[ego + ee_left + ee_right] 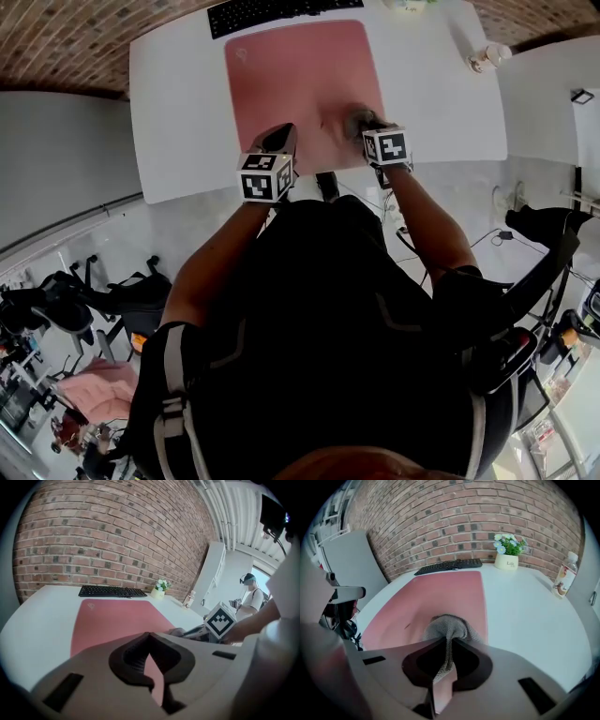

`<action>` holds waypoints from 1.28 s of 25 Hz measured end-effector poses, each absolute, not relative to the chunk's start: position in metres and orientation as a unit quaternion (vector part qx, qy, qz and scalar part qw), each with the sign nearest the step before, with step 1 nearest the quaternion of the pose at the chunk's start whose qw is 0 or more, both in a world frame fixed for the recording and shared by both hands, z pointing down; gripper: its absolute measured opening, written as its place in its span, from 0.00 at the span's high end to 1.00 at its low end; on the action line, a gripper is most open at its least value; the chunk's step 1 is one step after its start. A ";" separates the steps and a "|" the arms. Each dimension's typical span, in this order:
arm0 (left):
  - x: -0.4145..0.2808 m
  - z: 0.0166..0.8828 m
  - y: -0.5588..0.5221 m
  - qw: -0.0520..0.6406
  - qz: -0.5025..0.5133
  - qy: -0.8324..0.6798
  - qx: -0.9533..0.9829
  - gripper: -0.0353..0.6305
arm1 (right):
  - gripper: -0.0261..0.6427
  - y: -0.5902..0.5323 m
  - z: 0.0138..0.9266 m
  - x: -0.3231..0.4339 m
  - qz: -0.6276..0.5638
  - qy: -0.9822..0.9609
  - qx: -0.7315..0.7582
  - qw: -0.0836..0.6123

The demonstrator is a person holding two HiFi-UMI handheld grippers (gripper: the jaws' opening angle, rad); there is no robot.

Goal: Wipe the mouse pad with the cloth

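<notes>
Right tongs: closed on a fold of the grey cloth. A strip of it runs down between the two tips. The bunched rest of the cloth sits on the pink mouse pad, close to the pad's near right corner.

Left tongs: tips together, nothing in them. They are over the near left part of the mouse pad, well apart from the cloth. I cannot tell whether they touch the pad.

The pad lies flat on the white bench. Its far edge is just beside the black keyboard.

Also at the far side of the bench: a small flower pot, upright, to the right of the keyboard. A bottle stands further right.
</notes>
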State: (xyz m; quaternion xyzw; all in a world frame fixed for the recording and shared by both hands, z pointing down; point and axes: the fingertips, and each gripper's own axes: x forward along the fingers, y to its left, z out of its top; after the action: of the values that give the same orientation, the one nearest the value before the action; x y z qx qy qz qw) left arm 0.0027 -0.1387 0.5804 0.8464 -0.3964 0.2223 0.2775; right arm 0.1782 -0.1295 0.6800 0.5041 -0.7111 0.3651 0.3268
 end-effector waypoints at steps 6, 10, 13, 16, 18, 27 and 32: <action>0.003 0.581 -0.137 0.275 0.224 -0.396 0.847 0.95 | 0.90 -0.132 0.678 0.225 0.370 -0.679 0.547 0.320; -0.009 0.576 -0.136 0.274 0.215 -0.405 0.845 0.95 | 0.90 -0.132 0.669 0.239 0.364 -0.668 0.565 0.321; -0.026 0.571 -0.139 0.274 0.201 -0.420 0.841 0.95 | 0.90 -0.136 0.658 0.223 0.345 -0.681 0.556 0.328; -0.050 0.564 -0.136 0.275 0.187 -0.441 0.833 0.95 | 0.90 -0.141 0.646 0.186 0.330 -0.704 0.532 0.334; -0.068 0.559 -0.133 0.275 0.180 -0.454 0.828 0.95 | 0.90 -0.145 0.636 0.153 0.317 -0.724 0.512 0.337; -0.157 0.557 -0.120 0.287 0.149 -0.518 0.792 0.95 | 0.90 -0.174 0.612 -0.019 0.272 -0.802 0.413 0.336; -0.182 0.558 -0.122 0.295 0.147 -0.539 0.775 0.95 | 0.90 -0.182 0.625 -0.075 0.282 -0.809 0.385 0.342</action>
State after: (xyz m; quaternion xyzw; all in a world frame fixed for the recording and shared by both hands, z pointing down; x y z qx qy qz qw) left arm -0.1824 -0.1221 0.5581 0.7751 -0.5389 0.1470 0.2954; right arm -0.0750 -0.1825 0.6252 0.3855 -0.8092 0.2818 0.3424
